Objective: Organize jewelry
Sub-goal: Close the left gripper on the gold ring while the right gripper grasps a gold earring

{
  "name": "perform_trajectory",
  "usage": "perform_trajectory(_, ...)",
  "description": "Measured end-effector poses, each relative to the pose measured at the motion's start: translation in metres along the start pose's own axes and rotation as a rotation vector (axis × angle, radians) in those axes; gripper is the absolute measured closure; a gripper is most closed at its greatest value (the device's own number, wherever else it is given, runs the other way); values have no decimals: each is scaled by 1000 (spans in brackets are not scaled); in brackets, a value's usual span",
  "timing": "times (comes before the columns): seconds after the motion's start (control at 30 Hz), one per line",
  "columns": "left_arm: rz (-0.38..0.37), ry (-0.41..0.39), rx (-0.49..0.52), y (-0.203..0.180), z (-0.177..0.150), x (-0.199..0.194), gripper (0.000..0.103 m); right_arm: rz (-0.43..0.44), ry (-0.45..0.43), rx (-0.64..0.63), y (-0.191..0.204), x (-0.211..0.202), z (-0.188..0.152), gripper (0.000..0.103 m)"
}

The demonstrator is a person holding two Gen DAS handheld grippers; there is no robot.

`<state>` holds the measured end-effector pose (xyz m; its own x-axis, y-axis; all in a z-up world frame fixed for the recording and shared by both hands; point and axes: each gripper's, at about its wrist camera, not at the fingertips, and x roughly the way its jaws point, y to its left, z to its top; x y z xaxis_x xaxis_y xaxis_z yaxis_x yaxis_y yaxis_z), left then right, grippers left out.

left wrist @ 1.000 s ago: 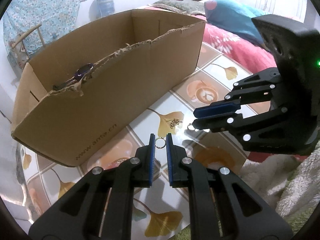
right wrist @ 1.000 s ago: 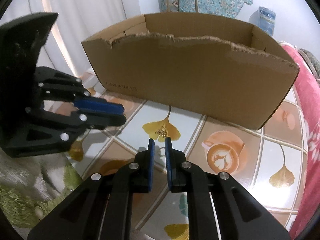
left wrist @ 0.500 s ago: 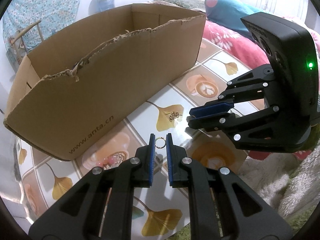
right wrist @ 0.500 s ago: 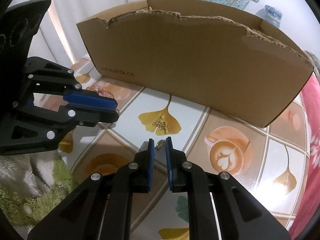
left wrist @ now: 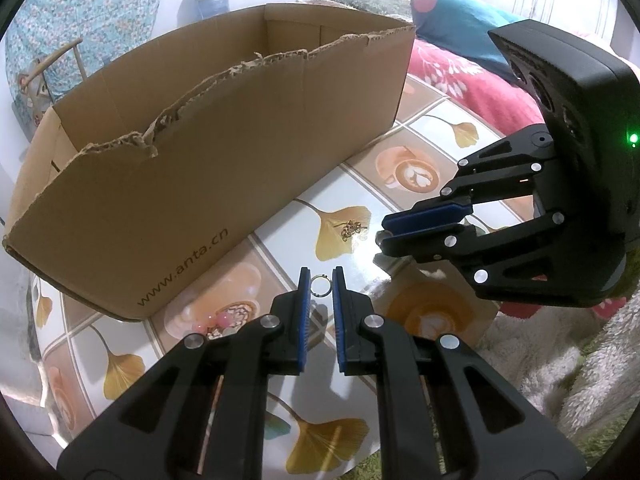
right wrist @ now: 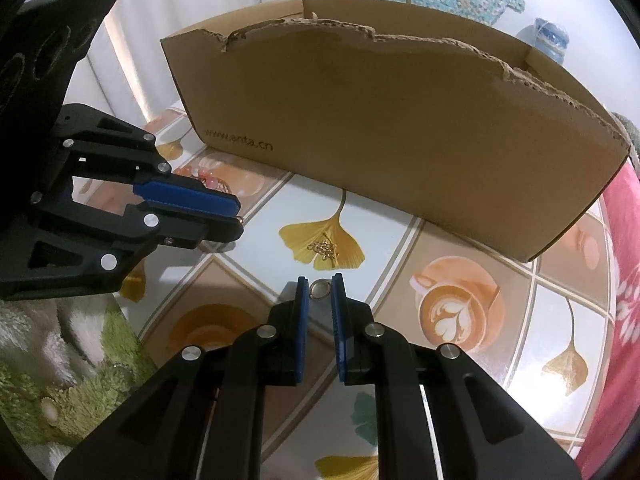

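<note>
The left gripper has its blue-padded fingers clamped on a thin gold ring, held upright between the tips above the worktop. The right gripper likewise has its fingers pinched on a second small ring with a darker, silvery look. Both grippers point steeply down at the patterned worktop near its front edge, close to each other, their tips apart.

Just beyond the two sets of tips, a small gold chain lies bunched on a printed yellow ginkgo leaf, touched by neither gripper. Toward the left side of the worktop, a cluster of pink and pale beads rests close to the near corner of the box.

Farther back stands a long open cardboard box with a torn upper edge and a web address printed on its front wall; its inside is not visible from here. Fluffy green and white fabric lies by the worktop's near edge, and red bedding lies beyond its right side.
</note>
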<state>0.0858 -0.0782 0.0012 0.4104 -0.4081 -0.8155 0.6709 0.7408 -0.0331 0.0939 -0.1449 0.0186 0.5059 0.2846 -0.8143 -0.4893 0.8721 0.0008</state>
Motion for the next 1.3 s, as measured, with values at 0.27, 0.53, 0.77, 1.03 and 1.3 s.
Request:
perform_trajectory(0.27,-1,2,0,0,0,1,93,6,-7,18,-2,-2,-1,92)
perform_trajectory(0.53,2,-1,0,1,-1,3,93,15,-11,36,-7,-2,1,93)
perform_trajectory(0.77,4,-21,4,-1,2,-4,93,21,-30,41,-11,-11,0,96)
perform_trajectory(1.03,6,-24,6,-2,1,-5,93,31,-18,42,-12,-8,-2,95)
perform_trajectory(1.3,6,-18,-1,-3,-1,-5,93,16,-5,24,-12,-2,2,83)
